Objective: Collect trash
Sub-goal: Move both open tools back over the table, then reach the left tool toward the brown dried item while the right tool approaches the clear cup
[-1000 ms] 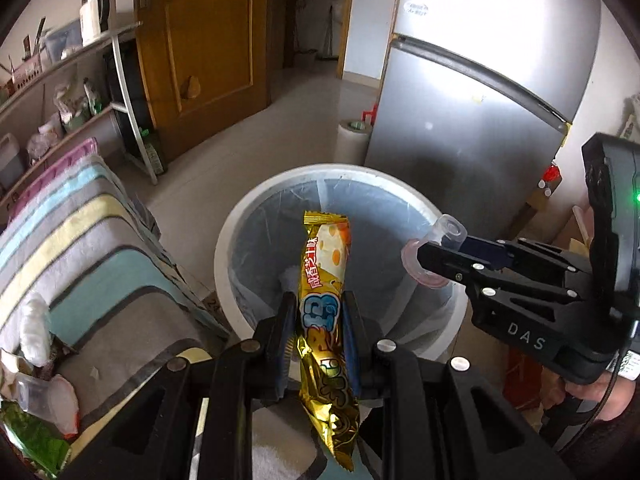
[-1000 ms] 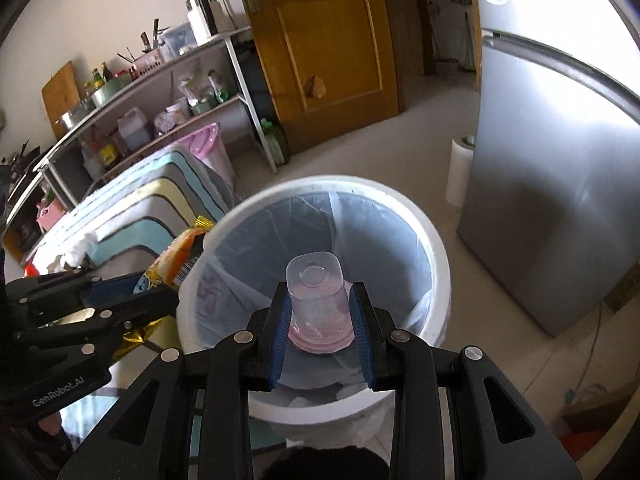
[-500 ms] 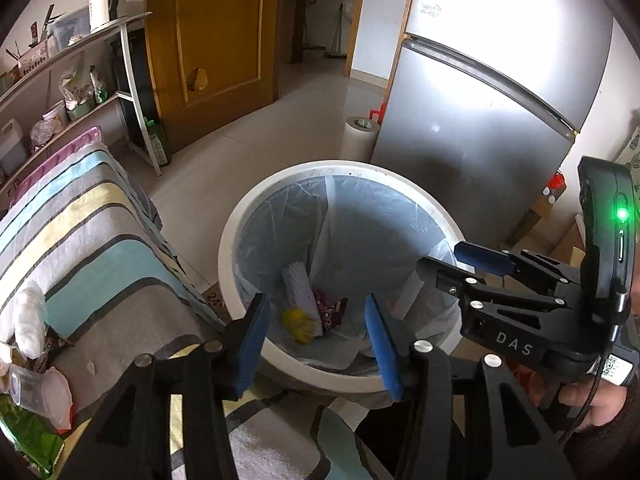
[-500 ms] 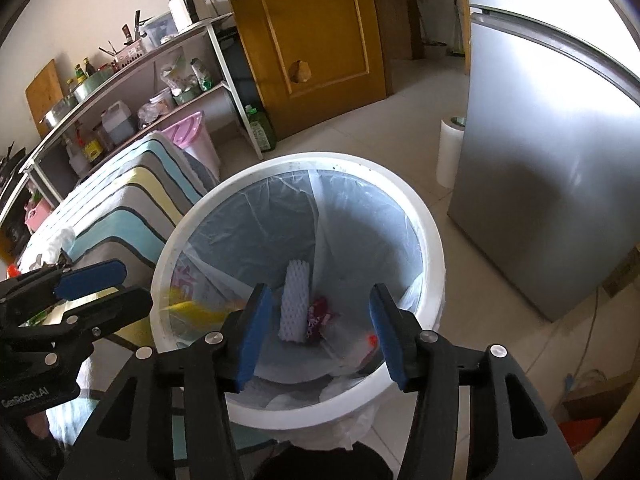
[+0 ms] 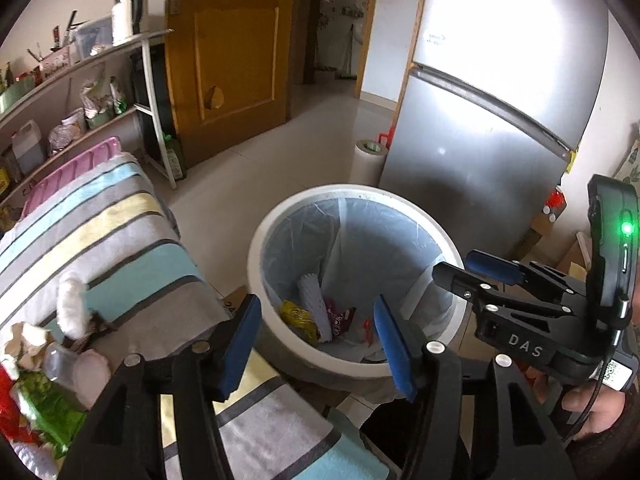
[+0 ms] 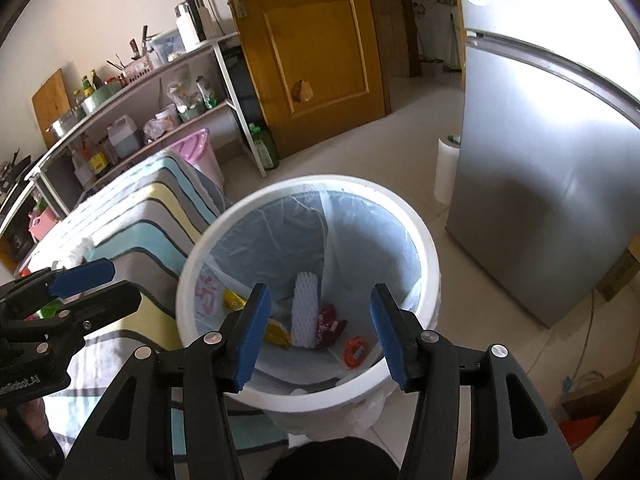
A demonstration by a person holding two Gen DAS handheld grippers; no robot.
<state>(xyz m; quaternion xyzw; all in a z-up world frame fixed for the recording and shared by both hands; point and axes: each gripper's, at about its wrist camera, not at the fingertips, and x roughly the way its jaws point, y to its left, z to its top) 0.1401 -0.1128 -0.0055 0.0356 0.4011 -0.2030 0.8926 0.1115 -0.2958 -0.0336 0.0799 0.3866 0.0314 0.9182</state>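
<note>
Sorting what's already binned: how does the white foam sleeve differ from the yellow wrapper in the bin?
The foam sleeve is white, netted and tube-shaped, standing propped up; the yellow wrapper is glossy, flat and crumpled, lying low beside it. Both sit at the bottom of the lined bin.

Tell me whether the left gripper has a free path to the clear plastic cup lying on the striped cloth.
Probably yes. The left gripper is open and empty, and the clear plastic cup lies uncovered on the striped cloth among other scraps, nothing between them.
</note>
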